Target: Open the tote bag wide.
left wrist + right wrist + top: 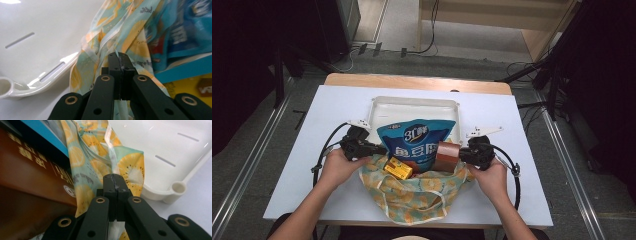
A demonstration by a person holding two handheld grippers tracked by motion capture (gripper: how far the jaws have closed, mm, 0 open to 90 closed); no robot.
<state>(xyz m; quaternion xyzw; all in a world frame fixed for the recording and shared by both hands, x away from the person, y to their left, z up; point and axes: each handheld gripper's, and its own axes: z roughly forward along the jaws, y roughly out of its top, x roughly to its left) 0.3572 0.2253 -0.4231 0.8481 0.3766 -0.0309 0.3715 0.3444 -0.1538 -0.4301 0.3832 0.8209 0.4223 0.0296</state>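
1. Lying on the bench (287,165), the fruit-print bag (412,192) has its mouth facing away from the person, toward the white tray (412,102); its long axis runs left to right.
2. Both forearms enter from the near edge, angled inward, hands level at the bag's mouth.
3. The left gripper (119,58) is clamped on the bag's left rim.
4. The right gripper (114,181) is clamped on the right rim.
5. A blue pouch (417,142), brown packet (446,156) and yellow box (398,168) protrude from the mouth.

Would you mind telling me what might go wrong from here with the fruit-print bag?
The blue snack pouch and brown packet stick out of the fruit-print fabric bag; tilting could spill them. Each hand-held gripper, left and right, pinches only thin fabric, which may slip.
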